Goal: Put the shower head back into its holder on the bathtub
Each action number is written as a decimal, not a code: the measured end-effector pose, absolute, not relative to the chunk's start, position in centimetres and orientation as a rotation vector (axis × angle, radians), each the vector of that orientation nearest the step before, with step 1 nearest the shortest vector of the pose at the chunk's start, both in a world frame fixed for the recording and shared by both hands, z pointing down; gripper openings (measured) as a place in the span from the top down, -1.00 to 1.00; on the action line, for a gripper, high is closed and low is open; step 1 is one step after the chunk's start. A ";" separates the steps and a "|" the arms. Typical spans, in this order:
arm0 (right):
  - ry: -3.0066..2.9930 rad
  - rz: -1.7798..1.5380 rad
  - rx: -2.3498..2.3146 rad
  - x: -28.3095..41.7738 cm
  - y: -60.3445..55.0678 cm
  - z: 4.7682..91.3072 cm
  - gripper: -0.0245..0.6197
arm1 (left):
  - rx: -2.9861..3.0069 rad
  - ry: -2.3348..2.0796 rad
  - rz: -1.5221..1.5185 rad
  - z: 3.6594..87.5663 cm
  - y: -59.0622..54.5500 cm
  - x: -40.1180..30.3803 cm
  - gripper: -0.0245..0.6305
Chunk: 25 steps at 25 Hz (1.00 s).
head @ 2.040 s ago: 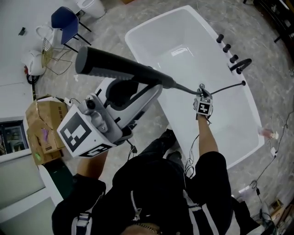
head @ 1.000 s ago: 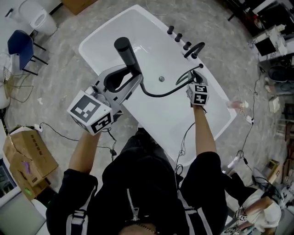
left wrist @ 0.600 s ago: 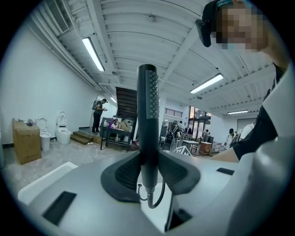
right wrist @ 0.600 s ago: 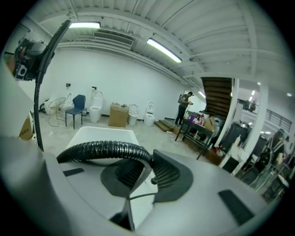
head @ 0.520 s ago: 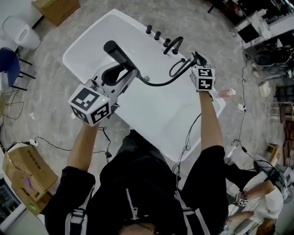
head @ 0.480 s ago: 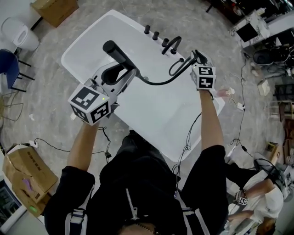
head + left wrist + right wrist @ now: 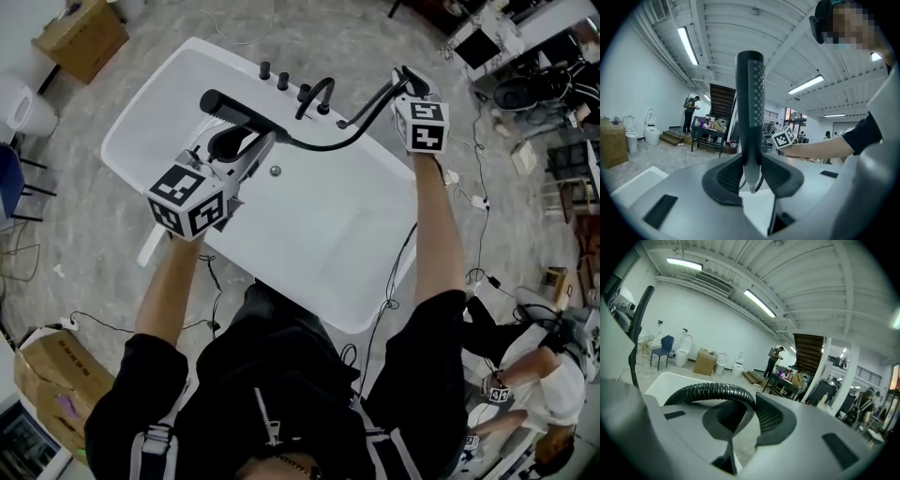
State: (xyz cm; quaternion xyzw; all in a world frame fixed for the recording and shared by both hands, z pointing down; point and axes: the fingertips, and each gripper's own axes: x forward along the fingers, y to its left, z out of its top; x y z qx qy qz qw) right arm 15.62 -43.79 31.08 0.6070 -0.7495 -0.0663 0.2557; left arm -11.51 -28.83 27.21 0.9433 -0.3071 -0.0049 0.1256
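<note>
Over the white bathtub [image 7: 319, 239] — left gripper [image 7: 751, 174] clamps the shower head [image 7: 751, 101]; right gripper [image 7: 740, 420] pinches, seemingly, its hose [image 7: 708, 391].

The shower head [image 7: 239, 111] lies above the bathtub's [image 7: 309, 234] far half, its hose [image 7: 323, 147] arching toward the bathtub's right end. The faucet [image 7: 317, 92] and knobs [image 7: 282, 81] stand on the bathtub's far rim.

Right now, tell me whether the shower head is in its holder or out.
Out: the left gripper clamps the shower head, held over the bathtub, and the right gripper grips its hose.
</note>
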 end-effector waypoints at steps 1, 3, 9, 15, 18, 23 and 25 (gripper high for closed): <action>-2.032 -0.178 1.662 16.1 -44.1 30.7 0.70 | 2.750 -0.887 -0.009 27.4 -29.2 -11.0 0.51; -2.033 -0.164 1.689 16.8 -44.4 30.5 0.70 | 2.750 -0.873 -0.001 28.0 -29.7 -10.3 0.51; -2.022 -0.091 1.710 18.7 -43.9 33.2 0.70 | 2.722 -0.872 0.018 30.3 -31.3 -8.8 0.52; -2.017 -0.033 1.696 20.2 -43.6 36.7 0.70 | 2.706 -0.872 0.051 32.7 -32.8 -7.0 0.52; -2.018 -0.011 1.686 20.6 -43.4 38.2 0.70 | 2.710 -0.862 0.064 33.7 -33.3 -6.4 0.52; -2.024 0.034 1.688 20.6 -43.9 40.5 0.70 | 2.713 -0.854 0.081 35.5 -34.3 -6.2 0.52; -2.022 0.063 1.690 20.9 -44.1 42.1 0.70 | 2.703 -0.850 0.092 36.9 -34.6 -6.0 0.52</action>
